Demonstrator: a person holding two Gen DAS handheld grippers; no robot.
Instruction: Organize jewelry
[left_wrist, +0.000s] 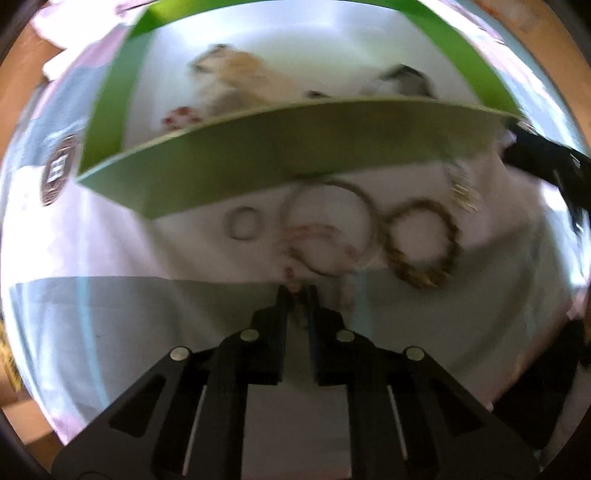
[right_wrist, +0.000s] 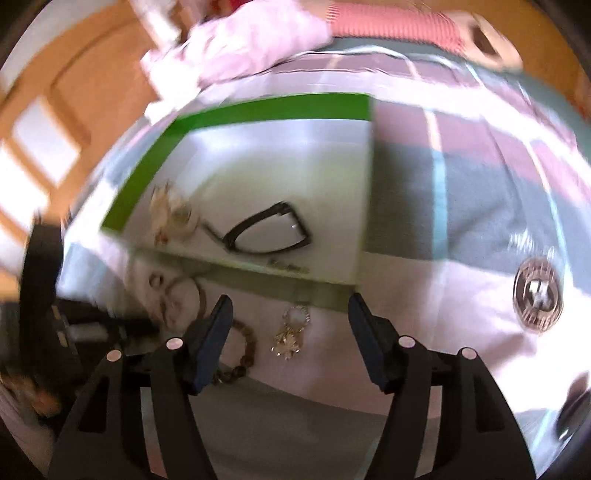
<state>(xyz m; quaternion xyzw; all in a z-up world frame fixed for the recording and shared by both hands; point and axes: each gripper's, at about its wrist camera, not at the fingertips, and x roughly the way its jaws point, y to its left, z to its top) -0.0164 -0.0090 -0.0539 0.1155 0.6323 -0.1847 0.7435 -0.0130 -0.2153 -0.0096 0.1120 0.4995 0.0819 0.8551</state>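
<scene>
Here the left gripper (left_wrist: 297, 291) has its fingers drawn nearly together on a small reddish jewelry piece (left_wrist: 293, 284); blur hides exactly what it is. Ahead of it, from left to right on the pale cloth (left_wrist: 110, 236), lie a small ring (left_wrist: 243, 228), a large bangle (left_wrist: 330, 225) with a pink strand across it, a beaded bracelet (left_wrist: 424, 243) and a gold earring (left_wrist: 463, 194). Behind them stands the green-walled box (left_wrist: 258, 162), holding blurred jewelry.

The right wrist view alone shows the box interior clearly: a gold cluster (right_wrist: 170, 214) at left and a black-edged triangular item (right_wrist: 267, 230) at centre. The right gripper (right_wrist: 290, 321) is spread wide over the gold earring (right_wrist: 291, 332), not touching it. A round emblem (right_wrist: 537, 299) is printed on the cloth at right.
</scene>
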